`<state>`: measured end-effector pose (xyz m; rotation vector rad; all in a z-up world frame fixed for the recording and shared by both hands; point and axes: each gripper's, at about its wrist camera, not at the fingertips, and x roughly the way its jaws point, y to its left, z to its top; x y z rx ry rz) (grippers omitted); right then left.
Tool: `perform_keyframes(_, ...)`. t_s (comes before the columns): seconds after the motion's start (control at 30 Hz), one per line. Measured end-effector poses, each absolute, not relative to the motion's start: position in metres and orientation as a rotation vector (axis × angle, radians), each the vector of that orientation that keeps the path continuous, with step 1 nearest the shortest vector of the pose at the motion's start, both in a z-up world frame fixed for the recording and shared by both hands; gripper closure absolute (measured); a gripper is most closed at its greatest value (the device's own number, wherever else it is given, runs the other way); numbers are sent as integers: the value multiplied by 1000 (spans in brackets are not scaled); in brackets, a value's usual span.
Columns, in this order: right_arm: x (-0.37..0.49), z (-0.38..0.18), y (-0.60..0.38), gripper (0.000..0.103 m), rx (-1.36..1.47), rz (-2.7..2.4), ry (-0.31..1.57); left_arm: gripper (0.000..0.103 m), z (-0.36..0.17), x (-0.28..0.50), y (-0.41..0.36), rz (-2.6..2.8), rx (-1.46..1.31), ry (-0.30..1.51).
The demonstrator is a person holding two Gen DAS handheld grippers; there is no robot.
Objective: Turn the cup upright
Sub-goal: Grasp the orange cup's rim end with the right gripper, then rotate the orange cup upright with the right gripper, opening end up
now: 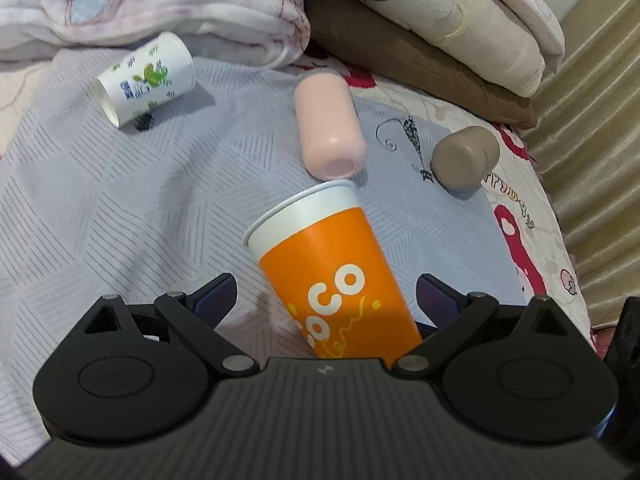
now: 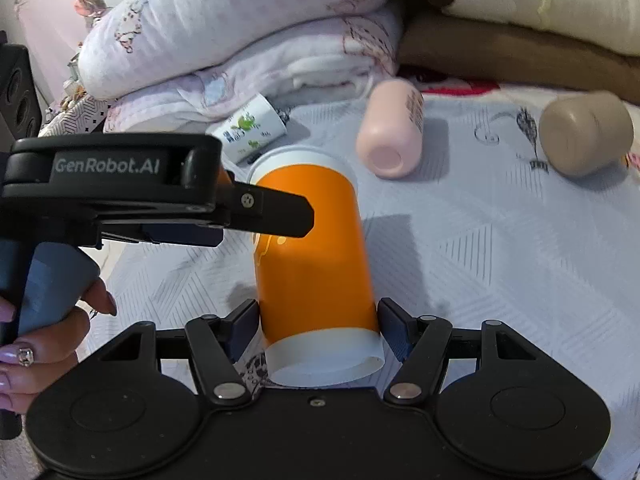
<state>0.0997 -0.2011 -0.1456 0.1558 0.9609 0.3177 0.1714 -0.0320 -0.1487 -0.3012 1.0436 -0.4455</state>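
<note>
An orange paper cup (image 1: 324, 264) with a white rim stands between both grippers on the bedspread. In the right wrist view the orange cup (image 2: 312, 256) leans away, its white base end near the camera. My right gripper (image 2: 318, 320) is shut on its lower part, pads touching both sides. My left gripper (image 1: 326, 292) is open around the cup, fingers apart from its sides. In the right wrist view the left gripper (image 2: 280, 216) reaches in from the left at the cup's upper half.
A white printed paper cup (image 1: 146, 80), a pink cup (image 1: 328, 120) and a tan cup (image 1: 464, 158) lie on their sides on the grey bedspread (image 1: 120, 200). Folded blankets (image 1: 160, 4) are stacked behind. A curtain (image 1: 600, 120) hangs at the right.
</note>
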Motion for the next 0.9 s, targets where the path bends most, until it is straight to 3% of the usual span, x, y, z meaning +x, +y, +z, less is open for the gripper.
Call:
perform_keyframes(0.13,104,-154,-204,33,187,300,994,6,-159,177,-32,-431,-332,1074)
perform_keyframes(0.23,105,-154,-205,33,200,302,997,19,-164,180,-31,-444,-351,1103)
perform_keyframes(0.4,107,-152,-206,32,205,334,1041,28,-165,182,-33,-470,-372,1111)
perform_keyframes(0.67,134,-117,-187,24,-83,482,1058,33,-167,184,-32,-490,-404,1132)
perform_keyframes(0.9,156,-136,-201,22,17,592,1103,33,-168,188,-34,-497,-400,1147)
